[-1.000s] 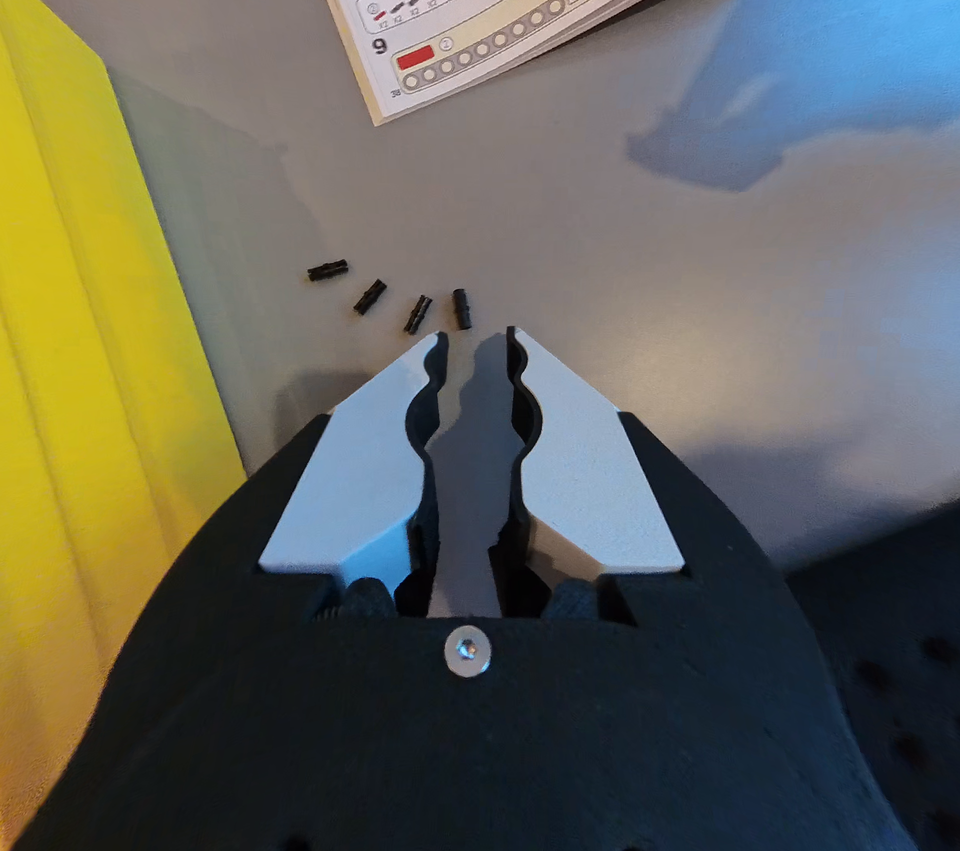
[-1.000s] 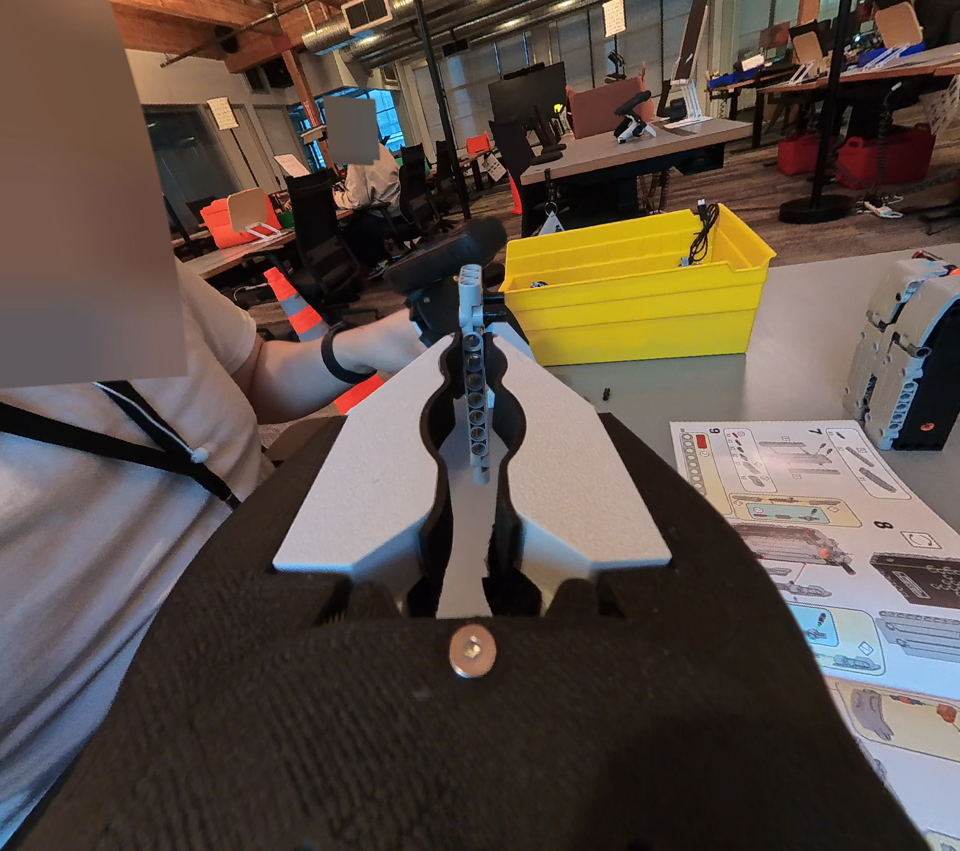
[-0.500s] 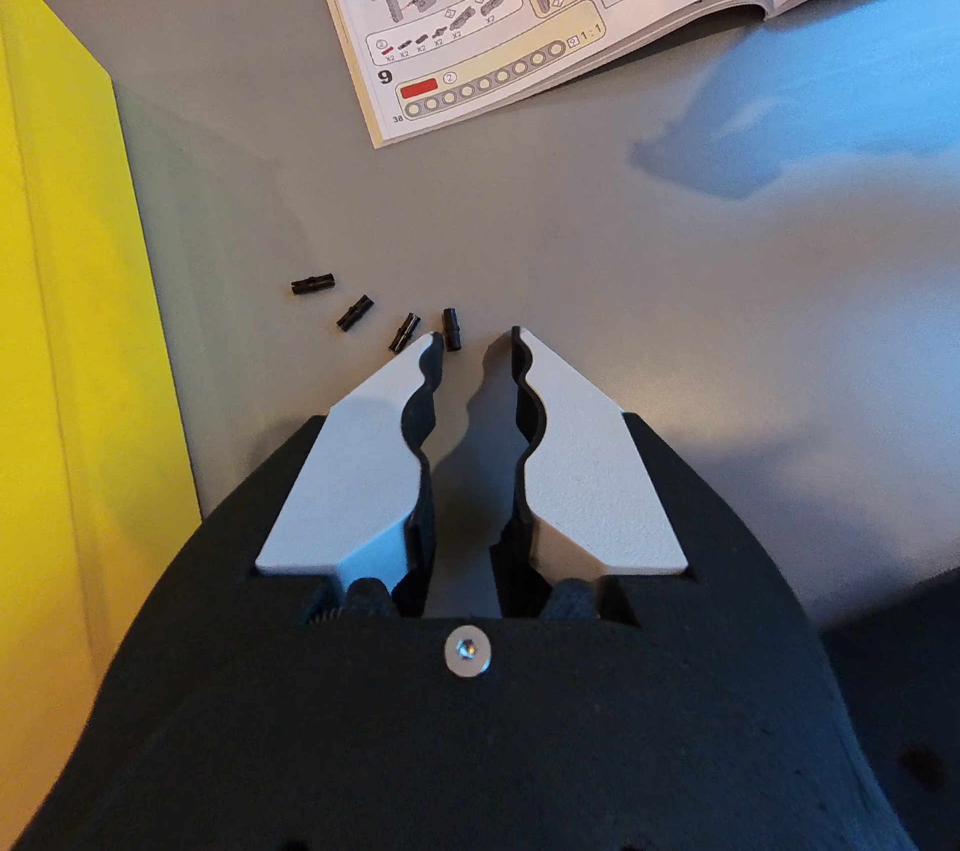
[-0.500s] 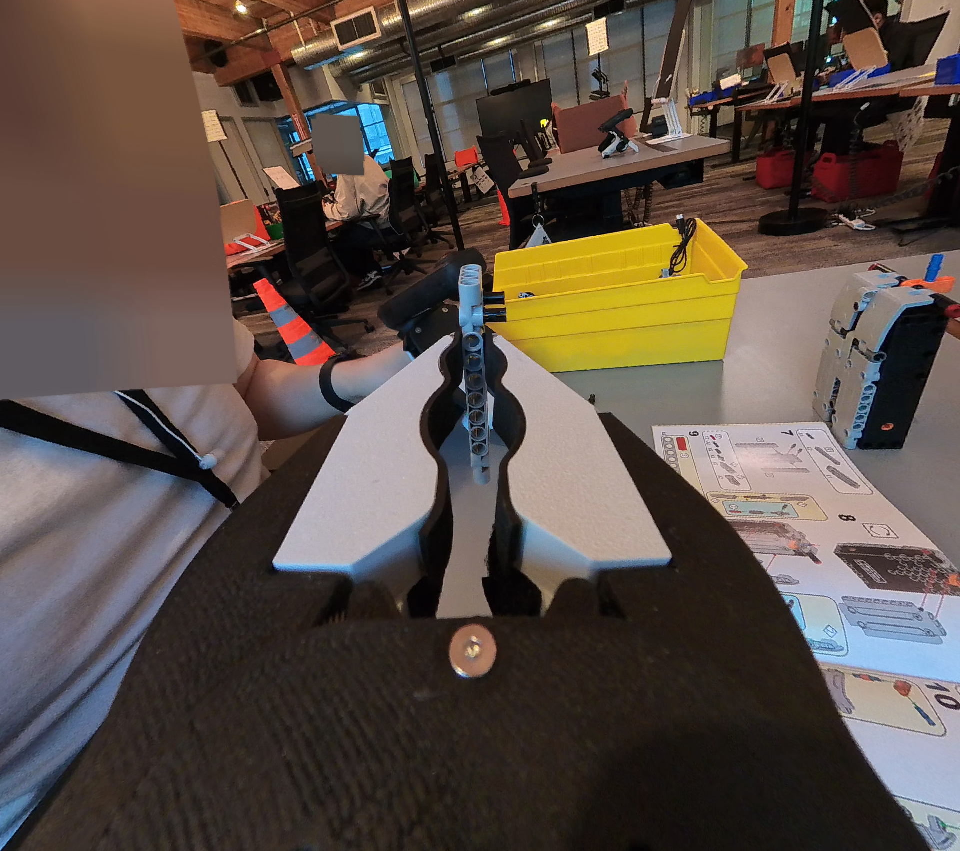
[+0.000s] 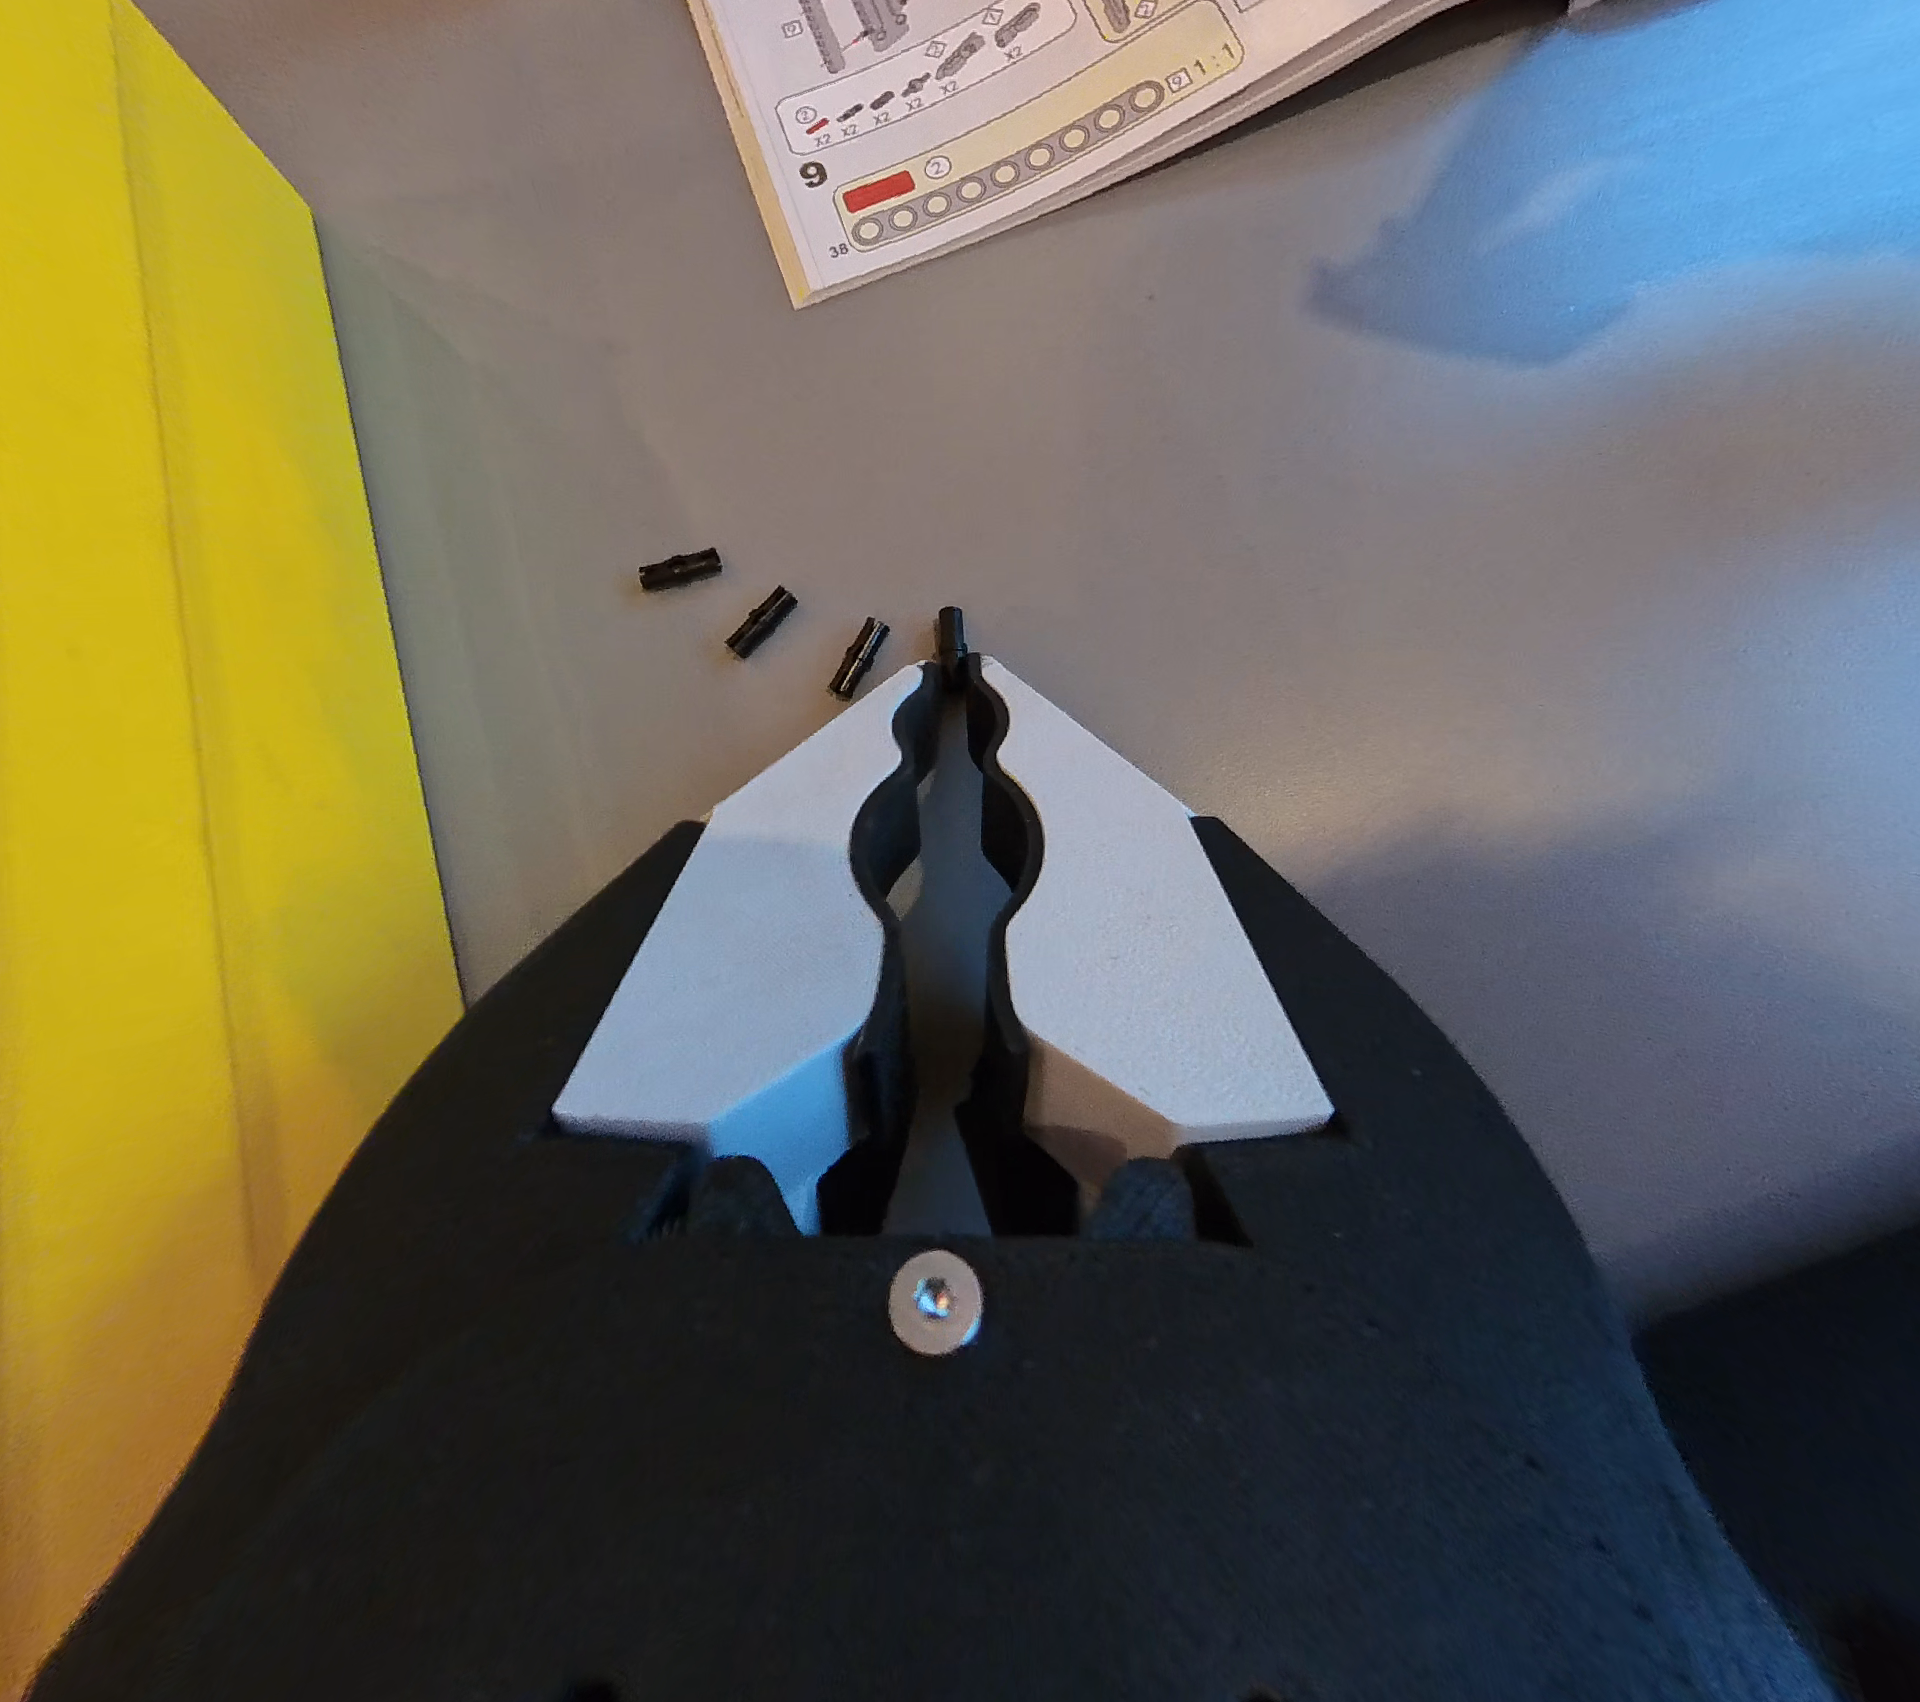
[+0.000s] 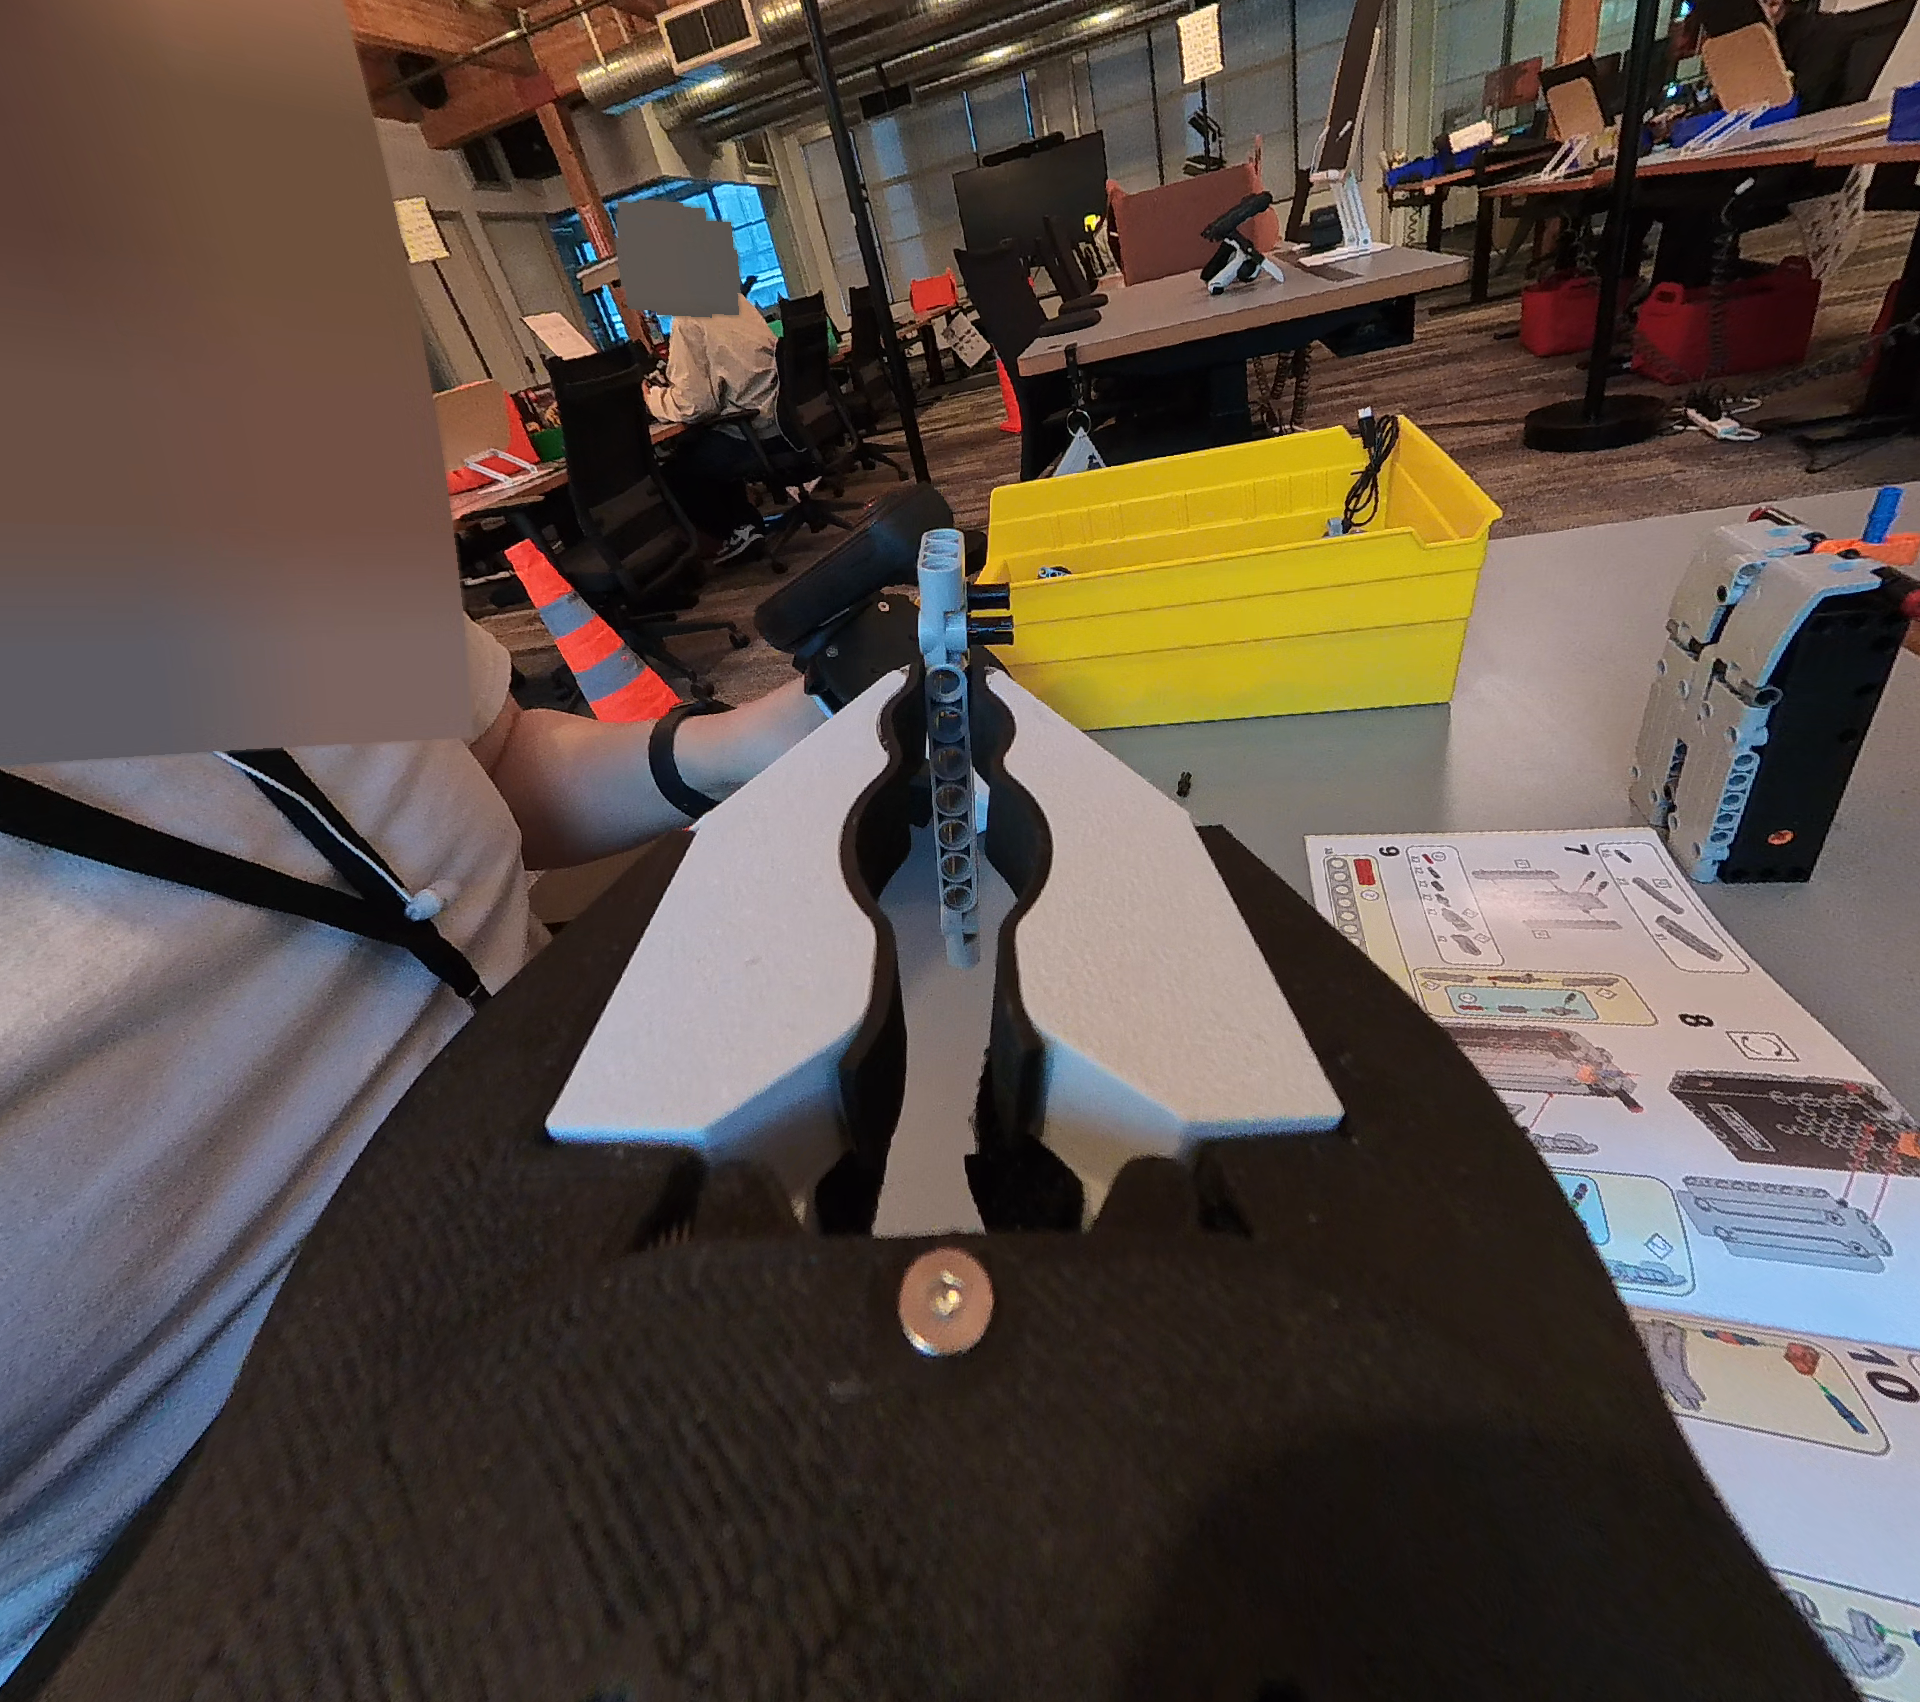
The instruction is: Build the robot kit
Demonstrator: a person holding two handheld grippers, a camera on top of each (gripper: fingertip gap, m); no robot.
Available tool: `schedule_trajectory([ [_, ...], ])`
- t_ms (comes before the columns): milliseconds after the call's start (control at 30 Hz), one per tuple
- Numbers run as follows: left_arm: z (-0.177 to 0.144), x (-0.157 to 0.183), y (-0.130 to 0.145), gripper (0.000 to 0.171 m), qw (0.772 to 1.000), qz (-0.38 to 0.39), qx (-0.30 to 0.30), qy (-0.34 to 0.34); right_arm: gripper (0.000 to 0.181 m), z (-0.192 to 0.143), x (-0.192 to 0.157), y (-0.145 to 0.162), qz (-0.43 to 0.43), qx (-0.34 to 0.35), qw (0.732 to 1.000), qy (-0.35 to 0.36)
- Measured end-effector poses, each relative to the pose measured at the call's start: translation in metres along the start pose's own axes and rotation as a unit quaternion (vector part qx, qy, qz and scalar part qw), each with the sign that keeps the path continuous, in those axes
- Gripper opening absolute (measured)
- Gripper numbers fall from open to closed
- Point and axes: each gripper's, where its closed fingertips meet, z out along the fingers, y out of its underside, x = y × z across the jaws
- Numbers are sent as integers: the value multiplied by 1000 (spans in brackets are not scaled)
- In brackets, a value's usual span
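In the left wrist view my left gripper [image 5: 951, 665] is shut on a small black connector pin [image 5: 952, 634], whose far end sticks out past the fingertips just over the grey table [image 5: 1247, 561]. Three more black pins [image 5: 762, 622] lie in a row to its left. In the right wrist view my right gripper [image 6: 951, 681] is shut on a grey perforated beam [image 6: 951, 779], held upright above the table. Two black pins [image 6: 992, 613] stick out of the beam's top end to the right. The left gripper's black body [image 6: 862, 582] shows behind the beam.
A yellow bin [image 6: 1236, 582] stands on the table; its wall [image 5: 156, 613] fills the left of the left wrist view. An open instruction booklet [image 5: 1091, 21] [image 6: 1662, 1081] lies beyond the pins. A grey and black block assembly [image 6: 1766, 696] stands to the right. A person sits close on the left. My hands' fingertips stand some 25 centimeters from each other.
My left gripper moved onto the rightmost pin and its fingers closed on it. The right gripper keeps its hold on the beam while its view has drifted slightly.
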Motion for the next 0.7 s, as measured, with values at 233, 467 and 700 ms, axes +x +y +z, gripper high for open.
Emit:
schedule_trajectory([
  [233,-8,31,-28,2,995,2,52,83,6,-3,3,-1,2,0,1000,7],
  [467,-44,50,-108,2,965,-6,111,237,6,-12,14,0,14,3,1000,21],
  [700,-109,25,-200,2,952,63,98,282,6,-32,31,-34,-26,-28,993,108],
])
